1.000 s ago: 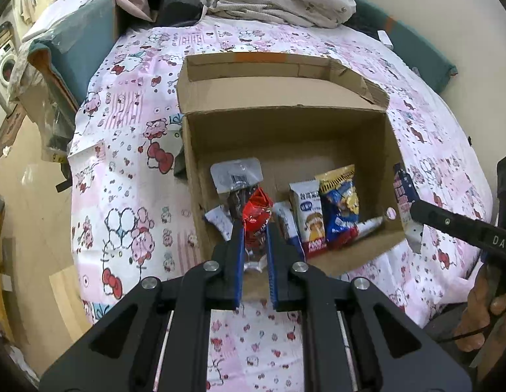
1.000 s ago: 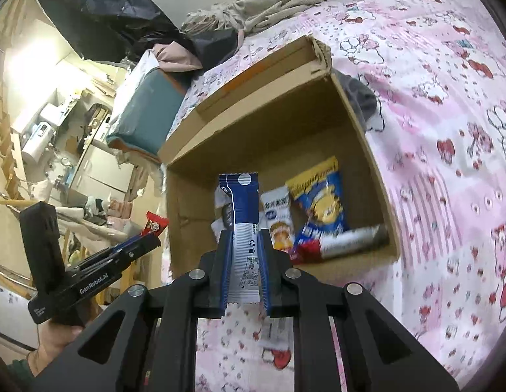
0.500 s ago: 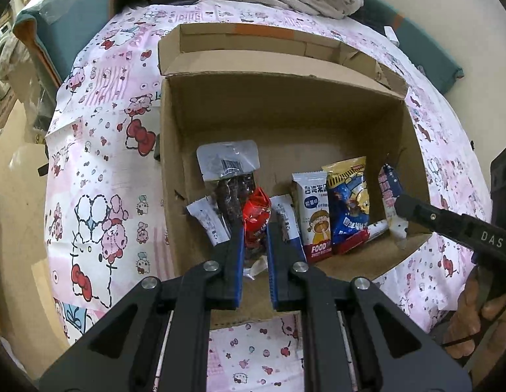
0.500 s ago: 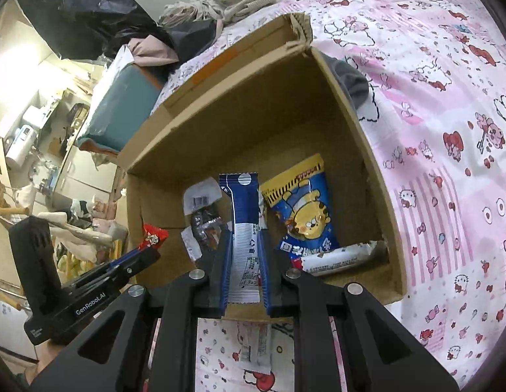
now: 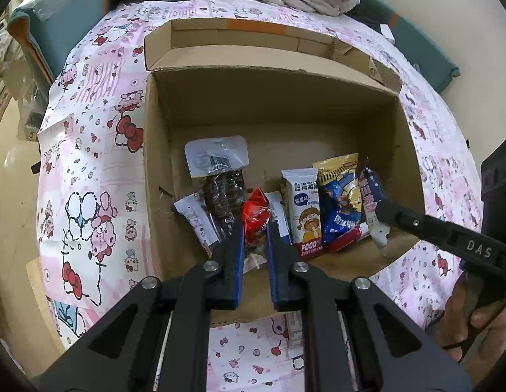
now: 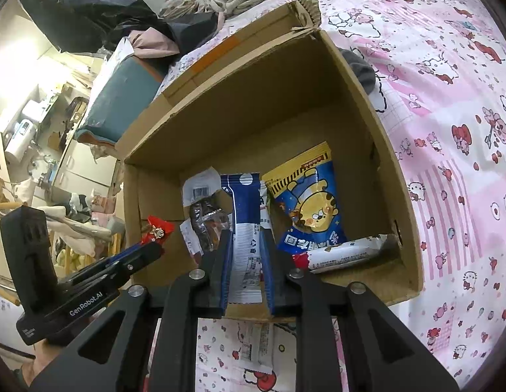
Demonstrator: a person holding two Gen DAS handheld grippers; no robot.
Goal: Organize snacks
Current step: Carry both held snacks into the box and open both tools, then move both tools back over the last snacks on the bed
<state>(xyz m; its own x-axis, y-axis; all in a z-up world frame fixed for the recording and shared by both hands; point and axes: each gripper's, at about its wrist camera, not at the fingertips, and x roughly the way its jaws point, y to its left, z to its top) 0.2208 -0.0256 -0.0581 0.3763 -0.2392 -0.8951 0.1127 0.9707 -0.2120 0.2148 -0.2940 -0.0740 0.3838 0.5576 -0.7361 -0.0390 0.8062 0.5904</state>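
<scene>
Lowering into the cardboard box (image 5: 272,121), both tongs have dropped since a second ago: left tongs (image 5: 255,228) pinch red snack (image 5: 256,217), right tongs (image 6: 247,245) easing apart around blue-white packet (image 6: 244,215) (release starting, likely).

Both grippers descended toward the box (image 5: 272,75); right jaws just opening around blue packet (image 6: 245,228).

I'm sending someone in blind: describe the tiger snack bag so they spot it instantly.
Find the open cardboard box on the pink cartoon-print bedsheet. Inside, towards the right wall, a puffy bag leans upright above a long white bar that lies flat. It alone is blue with a yellow striped top and a cartoon tiger.
</scene>
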